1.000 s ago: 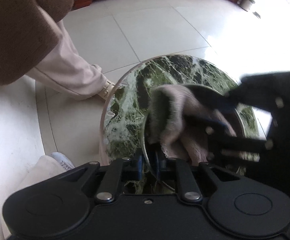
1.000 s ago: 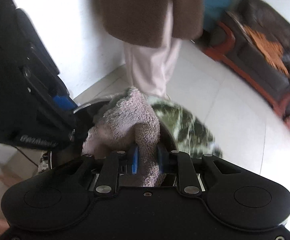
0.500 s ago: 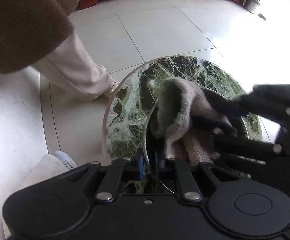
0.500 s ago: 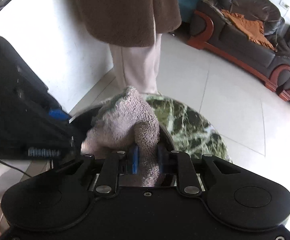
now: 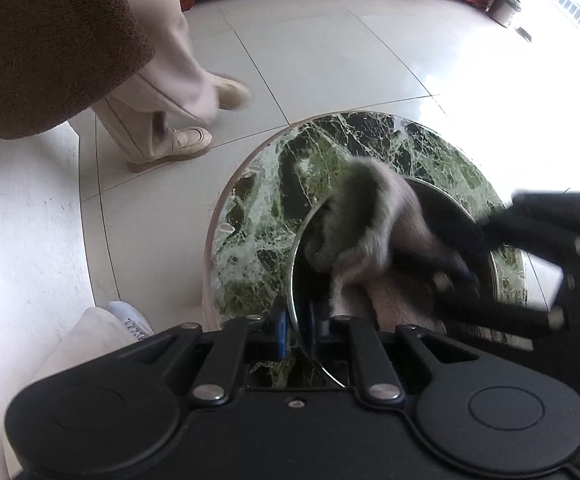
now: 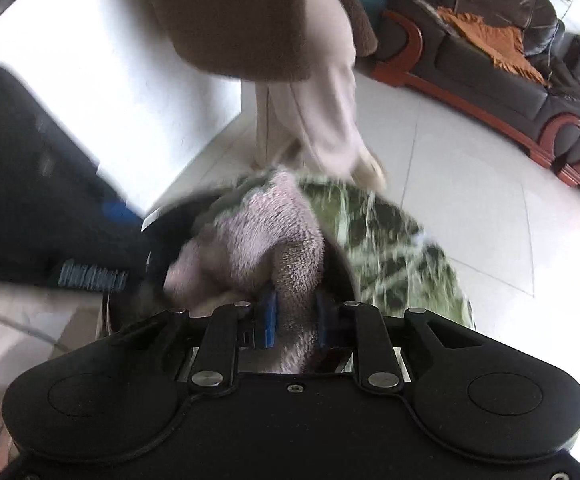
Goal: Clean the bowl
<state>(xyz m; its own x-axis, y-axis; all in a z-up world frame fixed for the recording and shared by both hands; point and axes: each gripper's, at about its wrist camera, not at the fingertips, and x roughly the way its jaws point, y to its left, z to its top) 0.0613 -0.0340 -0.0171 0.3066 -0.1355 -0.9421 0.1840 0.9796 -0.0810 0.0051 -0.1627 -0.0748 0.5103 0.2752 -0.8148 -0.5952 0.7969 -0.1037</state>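
terry cloth (image 6: 258,236): pinkish-grey, fluffy and bunched, pinched between the blue fingers (image 6: 269,320) of the right gripper (image 6: 291,320); it is held that way, it seems, so the wad can be pushed round inside the bowl.
bowl (image 5: 441,204): round, thin-walled, dark and glossy inside with a bright metal rim; it sits on the bench and is tipped toward the cloth.
left gripper (image 5: 295,320): its fingers are pressed together on the near rim of the bowl, one inside the wall and one outside, most likely to steady it against the rubbing.
right gripper, from the left view (image 5: 453,268): reaches in from the right, its fingers buried in the cloth; blur there suggests a wiping stroke in progress.
bench (image 5: 266,216): round top of polished green marble with white veins, smooth and hard, so an unheld bowl would probably slide on it.
cloth position: draped over the far-left rim and filling much of the bowl's hollow, touching its inner wall.
floor (image 5: 309,56): pale glossy tiles.
person (image 5: 162,80): cream trousers, pale shoes and a brown fleece coat, standing just beyond the bench.
sofa (image 6: 489,52): dark leather with red wooden trim, well apart.
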